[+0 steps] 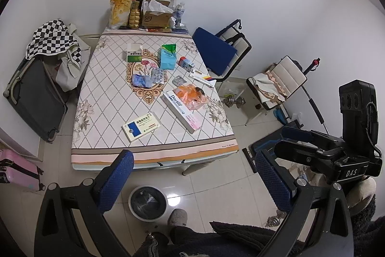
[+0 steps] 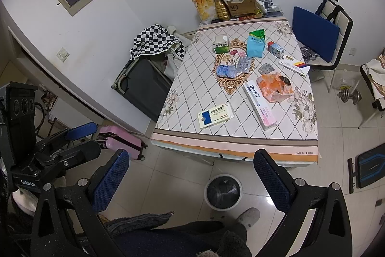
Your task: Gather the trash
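A table with a patterned cloth point(image 1: 108, 93) point(image 2: 197, 93) holds scattered trash: a white and blue medicine box point(image 1: 141, 127) point(image 2: 215, 115), a long "Doctor" box point(image 1: 181, 110) point(image 2: 259, 104), an orange plastic bag point(image 1: 192, 94) point(image 2: 273, 83), blister packs point(image 1: 157, 76) point(image 2: 244, 64), a crumpled blue wrapper point(image 1: 142, 81) point(image 2: 225, 71) and a teal carton point(image 1: 167, 57) point(image 2: 256, 43). A white bin with a black liner point(image 1: 147, 202) point(image 2: 223, 191) stands on the floor before the table. My left gripper point(image 1: 195, 181) and right gripper point(image 2: 191, 181) are open, empty, held high above the floor short of the table.
Clutter lines the table's far edge: a snack bag point(image 1: 120, 10), a gold bottle point(image 1: 135, 16), a cardboard box point(image 1: 155, 17). Chairs point(image 1: 223, 49) point(image 1: 279, 83) and a dumbbell point(image 1: 233, 101) are right of the table, a grey suitcase point(image 1: 36, 98) and a pink one point(image 1: 16, 172) left.
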Available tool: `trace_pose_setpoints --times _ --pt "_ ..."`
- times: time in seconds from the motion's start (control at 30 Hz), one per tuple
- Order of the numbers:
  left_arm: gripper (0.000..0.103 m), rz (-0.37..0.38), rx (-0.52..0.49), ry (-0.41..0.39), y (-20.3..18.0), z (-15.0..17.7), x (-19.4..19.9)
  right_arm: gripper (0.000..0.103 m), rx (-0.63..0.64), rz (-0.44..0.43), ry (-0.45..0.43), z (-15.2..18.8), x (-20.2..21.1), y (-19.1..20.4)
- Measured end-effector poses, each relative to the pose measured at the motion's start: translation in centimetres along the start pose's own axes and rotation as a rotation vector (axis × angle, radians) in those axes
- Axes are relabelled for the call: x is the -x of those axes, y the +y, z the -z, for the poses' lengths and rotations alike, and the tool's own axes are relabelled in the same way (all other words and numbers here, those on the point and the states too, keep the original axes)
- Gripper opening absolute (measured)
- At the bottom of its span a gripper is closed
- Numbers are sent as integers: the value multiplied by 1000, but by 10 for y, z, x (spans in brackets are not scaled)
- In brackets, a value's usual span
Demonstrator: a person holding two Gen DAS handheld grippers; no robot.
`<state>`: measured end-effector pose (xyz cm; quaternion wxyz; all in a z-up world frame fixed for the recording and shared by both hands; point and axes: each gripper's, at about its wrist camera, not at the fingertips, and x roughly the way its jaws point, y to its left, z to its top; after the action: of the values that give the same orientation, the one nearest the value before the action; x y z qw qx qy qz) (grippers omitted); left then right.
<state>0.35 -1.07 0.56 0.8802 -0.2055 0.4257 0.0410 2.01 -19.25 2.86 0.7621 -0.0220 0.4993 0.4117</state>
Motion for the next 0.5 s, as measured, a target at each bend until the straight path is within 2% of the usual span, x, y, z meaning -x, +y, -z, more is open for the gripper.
trace_pose_setpoints --times 0.37,0.47,0.5 --pt "103 13 -6 3 8 -5 -4 103 -26 1 -4 -8 -5 2" --pt "103 -62 -27 -19 20 -12 -13 103 -62 30 -14 -16 -10 -2" --pt "103 -146 -58 -37 25 -17 -24 103 -72 60 -18 -18 -15 -5"
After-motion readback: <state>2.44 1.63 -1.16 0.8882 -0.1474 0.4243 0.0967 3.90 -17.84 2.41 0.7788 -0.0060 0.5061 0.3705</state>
